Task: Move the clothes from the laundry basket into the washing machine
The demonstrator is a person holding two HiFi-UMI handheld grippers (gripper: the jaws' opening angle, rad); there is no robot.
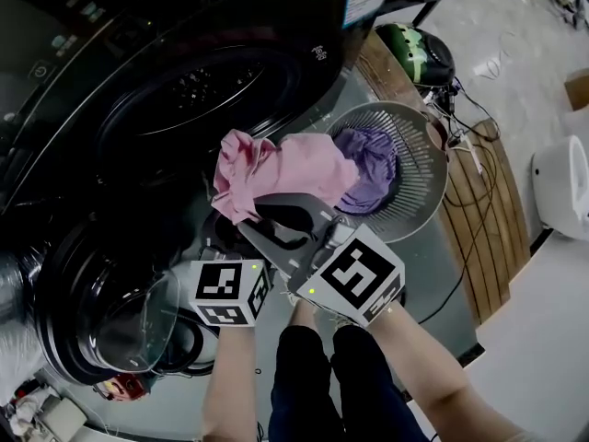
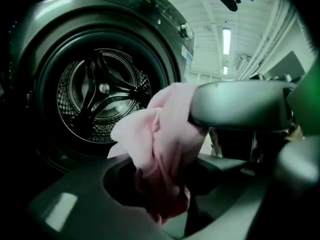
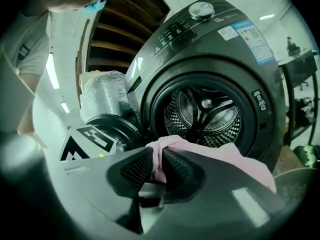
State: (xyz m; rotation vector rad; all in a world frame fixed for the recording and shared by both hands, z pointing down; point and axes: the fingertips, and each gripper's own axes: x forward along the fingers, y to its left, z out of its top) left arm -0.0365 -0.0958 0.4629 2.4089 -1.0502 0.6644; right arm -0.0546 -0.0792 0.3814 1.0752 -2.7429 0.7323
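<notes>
Pink garment: we see the pink garment (image 1: 281,168) bunched up and lifted clear of the basket. It hangs in front of the washing machine's open mouth, not yet inside the drum.
Right claw: the right claw (image 3: 156,169) is clenched on a fold of the pink garment. We see its ribbed pads (image 3: 136,170) pressing the cloth from both sides, and the rest drapes over the right-hand jaw.
Left claw: the left claw (image 2: 162,159) is also clamped on the pink garment. A twisted bunch of cloth runs down between its two jaws.
Purple garment: a purple garment (image 1: 370,159) lies in the bottom of the basket, partly under the pink one's edge in our head view.
Laundry basket: the round slatted laundry basket (image 1: 433,168) stands on the floor (image 1: 543,339), just beside the machine's front.
Washing machine: the dark washing machine (image 3: 210,59) faces both claws, and we see its perforated drum (image 3: 205,115) open and bare.
Door: the round glass door (image 1: 138,325) is swung wide open, on the left in our head view.
</notes>
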